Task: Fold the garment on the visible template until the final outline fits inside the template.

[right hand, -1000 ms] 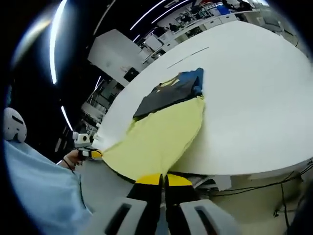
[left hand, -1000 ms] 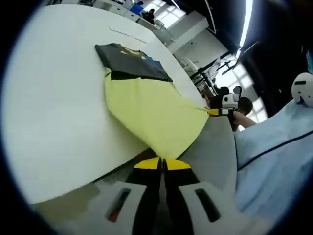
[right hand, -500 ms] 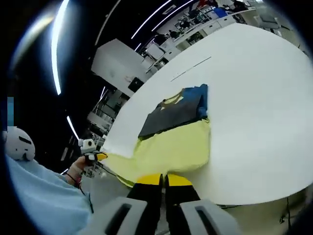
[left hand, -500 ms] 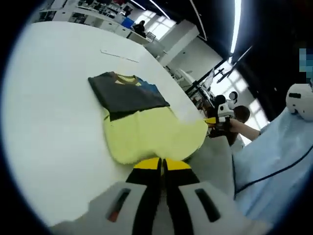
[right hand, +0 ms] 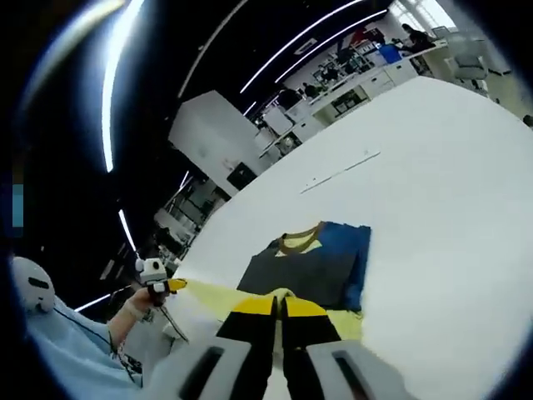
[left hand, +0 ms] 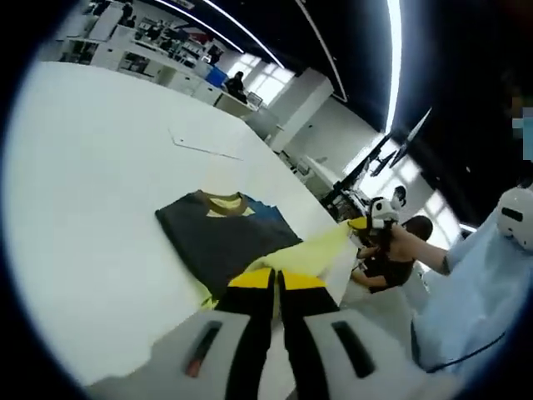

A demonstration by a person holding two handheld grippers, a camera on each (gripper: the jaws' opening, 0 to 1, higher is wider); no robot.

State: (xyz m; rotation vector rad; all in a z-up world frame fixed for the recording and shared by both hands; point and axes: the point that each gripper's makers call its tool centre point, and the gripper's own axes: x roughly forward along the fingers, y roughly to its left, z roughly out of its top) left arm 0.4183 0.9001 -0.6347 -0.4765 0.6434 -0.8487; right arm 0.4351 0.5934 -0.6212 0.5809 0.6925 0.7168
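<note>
The room is a big dim hall with long ceiling light strips [left hand: 391, 50], bright windows and rows of desks far off, where other people sit. In it stands the wide white counter [left hand: 75, 183], bare apart from a thin line marked on it [right hand: 341, 171] beyond the garment; whether that line belongs to the template I cannot tell, and no fuller outline is clear. The garment [left hand: 225, 242] lies near the middle of the counter: a dark grey upper part with a yellow-brown collar and a blue sleeve at the side, already tucked in to a narrow shape, while the yellow lower part is lifted off the counter and stretched between the two claws. The left claw [left hand: 277, 282] is clenched on one corner of the yellow hem, and the right claw [right hand: 279, 307] is clenched on the other. By my judgement the side folds are done and the bottom-to-top fold is in hand; laying the hem over the dark part and checking the outline remain.
</note>
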